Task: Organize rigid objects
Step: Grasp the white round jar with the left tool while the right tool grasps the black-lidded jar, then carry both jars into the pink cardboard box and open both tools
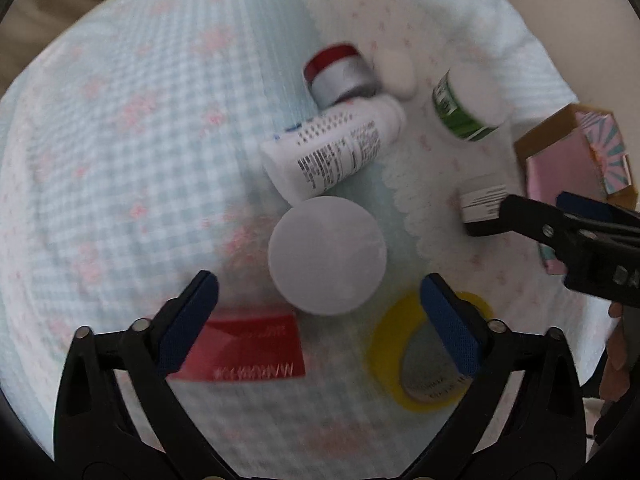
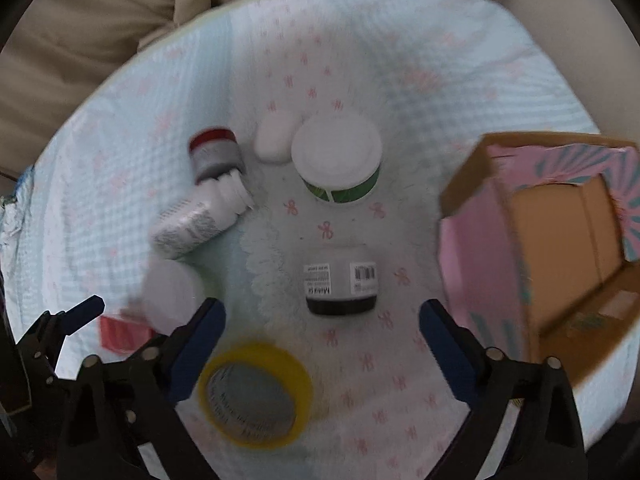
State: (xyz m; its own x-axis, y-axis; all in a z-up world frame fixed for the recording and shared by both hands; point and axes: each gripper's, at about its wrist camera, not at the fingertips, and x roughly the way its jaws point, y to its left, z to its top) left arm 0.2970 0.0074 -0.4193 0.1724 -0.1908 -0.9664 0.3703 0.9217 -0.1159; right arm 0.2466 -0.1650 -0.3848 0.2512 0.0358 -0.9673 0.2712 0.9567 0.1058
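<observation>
The right wrist view shows the inside of the pink cardboard box — brown, lying open at the right edge of the quilted cloth — while the left wrist view catches only its outer corner. The left view alone shows the red packet in full, beside the left gripper, whose jaws stand wide apart. A white round lid lies just ahead of them, between the fingers' line, and a white printed bottle lies on its side beyond it, touching a red-capped jar. The right gripper is also spread open; the dark jar lies just ahead, between its fingers. The yellow tape roll sits beside its left finger. Farther off stand a green-labelled tub and a small white oval, near each other.
</observation>
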